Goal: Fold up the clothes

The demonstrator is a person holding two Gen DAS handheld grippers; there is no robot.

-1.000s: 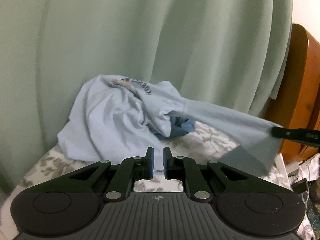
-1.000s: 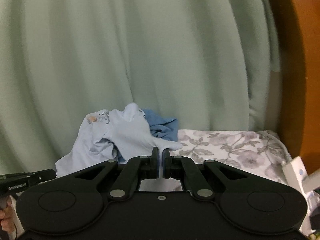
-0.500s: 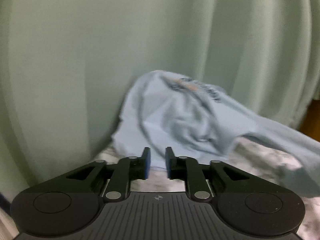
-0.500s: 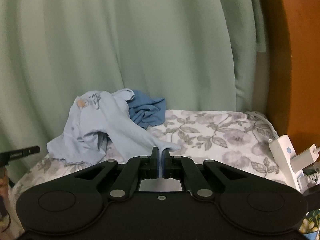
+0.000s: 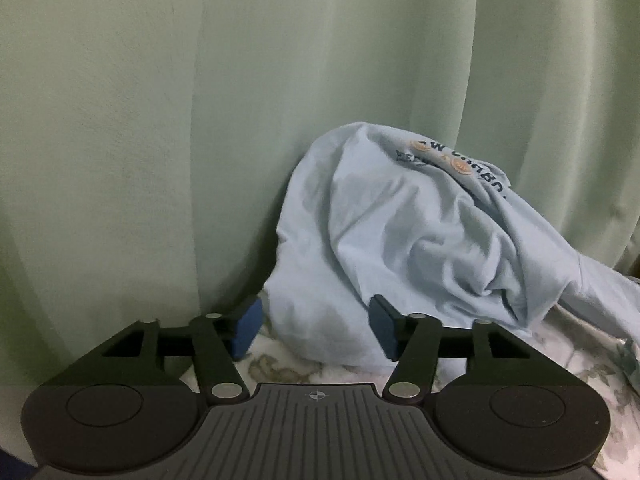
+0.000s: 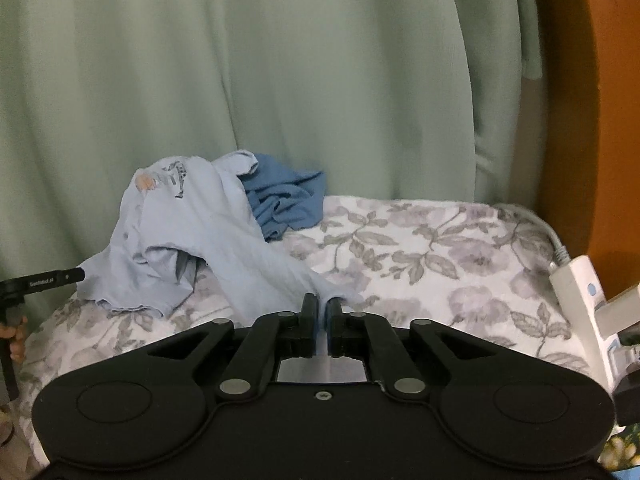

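Observation:
A crumpled light blue T-shirt [image 5: 400, 240] with a printed chest lies heaped on the floral bedspread [image 5: 280, 360] against the curtain. My left gripper [image 5: 316, 326] is low at its near left corner. Its jaws are opening, and the cloth's lower edge shows in the gap without either blue pad pressing on it. In the right wrist view the same shirt [image 6: 192, 240] stretches toward my right gripper [image 6: 322, 308]. That gripper pinches a thin end of the fabric while its jaws start opening. The left gripper's fingertip [image 6: 76, 274] pokes in at the shirt's far left.
A darker blue garment [image 6: 284, 200] is bunched behind the shirt. A pale green curtain [image 6: 280, 80] backs the bed. A wooden headboard [image 6: 600, 160] and a white power strip [image 6: 576, 292] with plugs sit at the right. Bare floral bedspread [image 6: 440, 264] lies between them.
My left gripper swung to the shirt's left corner, dropped closer and went from shut to wide open. My right gripper sank toward the bed, still pinching the shirt's end.

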